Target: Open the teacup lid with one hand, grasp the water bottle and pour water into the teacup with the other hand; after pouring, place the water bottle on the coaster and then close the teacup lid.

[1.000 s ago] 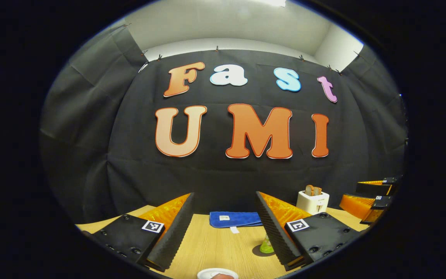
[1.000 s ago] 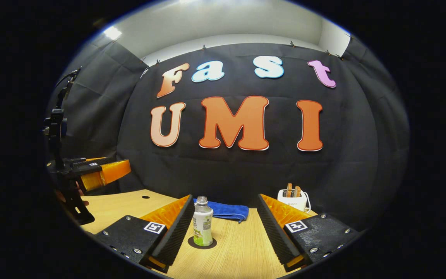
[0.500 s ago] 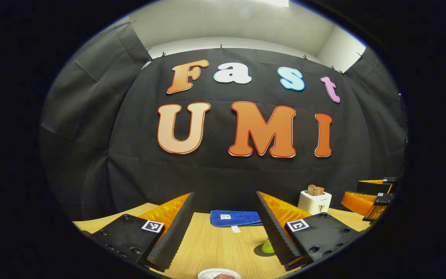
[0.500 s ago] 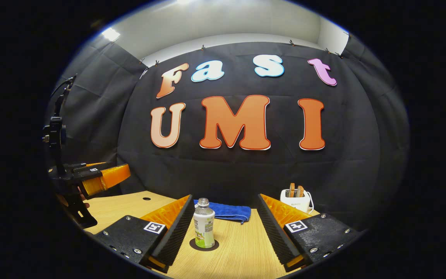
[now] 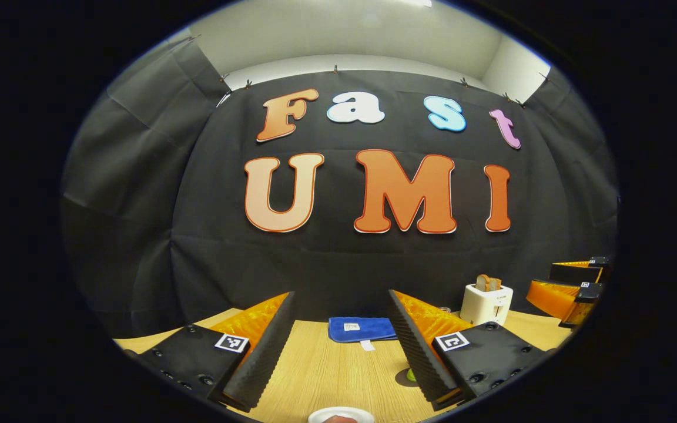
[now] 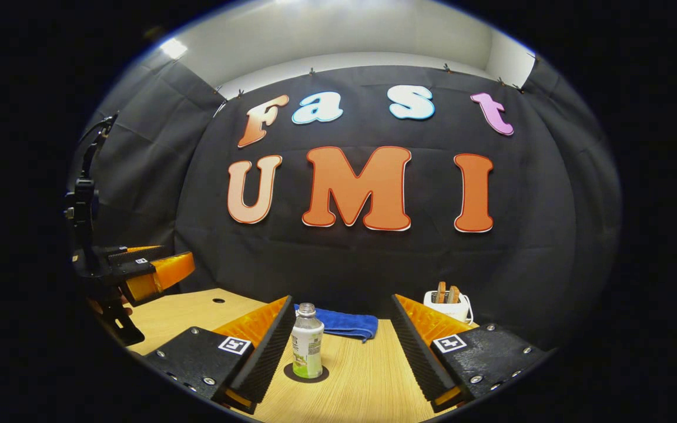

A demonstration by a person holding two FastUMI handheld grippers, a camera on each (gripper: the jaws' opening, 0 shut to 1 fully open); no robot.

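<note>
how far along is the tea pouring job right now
Either barely begun or nearly over; these views cannot tell which. The bottle stands upright on its coaster, cap off, ungrasped between the open right gripper fingers. The open left gripper hovers empty above the white lid. Whether water was poured cannot be told.

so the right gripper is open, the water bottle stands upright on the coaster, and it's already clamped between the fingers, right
Not quite. In the right gripper view the right gripper is open and the water bottle stands upright on the coaster, but it isn't clamped: it sits beside the left finger, with a wide gap to the other finger.
</note>
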